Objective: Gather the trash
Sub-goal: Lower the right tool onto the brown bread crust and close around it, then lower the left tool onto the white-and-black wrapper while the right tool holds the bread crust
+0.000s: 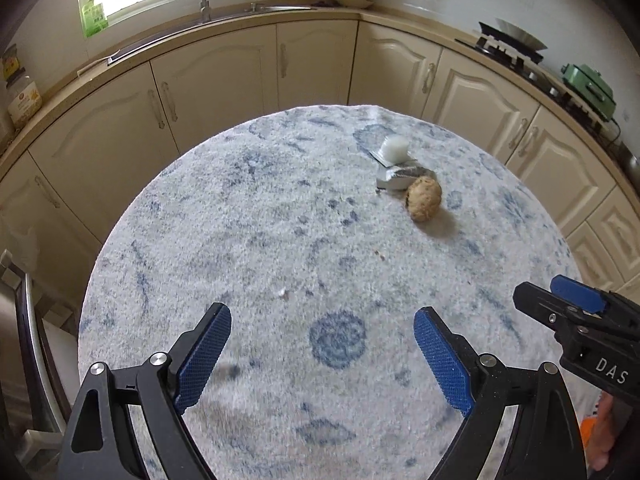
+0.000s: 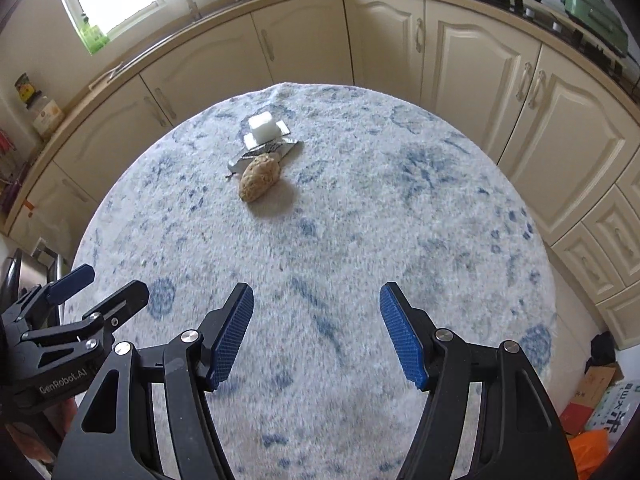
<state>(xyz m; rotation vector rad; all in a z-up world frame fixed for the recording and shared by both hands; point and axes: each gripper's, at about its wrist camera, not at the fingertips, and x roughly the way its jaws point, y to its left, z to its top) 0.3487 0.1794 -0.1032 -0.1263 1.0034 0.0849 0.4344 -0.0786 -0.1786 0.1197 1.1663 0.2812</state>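
On a round table (image 1: 240, 220) (image 2: 400, 220) with a white and blue fuzzy cloth lie three bits of trash close together: a brown crumpled lump (image 1: 424, 199) (image 2: 259, 179), a silver wrapper (image 1: 400, 178) (image 2: 276, 149) behind it, and a small white plastic cup (image 1: 394, 148) (image 2: 263, 125) on a foil lid. My left gripper (image 1: 322, 330) hovers open over the near part of the table, nothing between its blue pads. My right gripper (image 2: 316, 316) is open too and empty. Each gripper shows at the edge of the other's view, the right (image 1: 560, 300) and the left (image 2: 96, 288).
Cream kitchen cabinets (image 1: 320, 64) curve round behind the table, with a sink (image 1: 276, 8) and tap under a window and a gas hob (image 1: 508, 50) to the right. A chair (image 1: 28, 320) stands at the left. Boxes and bags (image 2: 600, 400) lie on the floor at the right.
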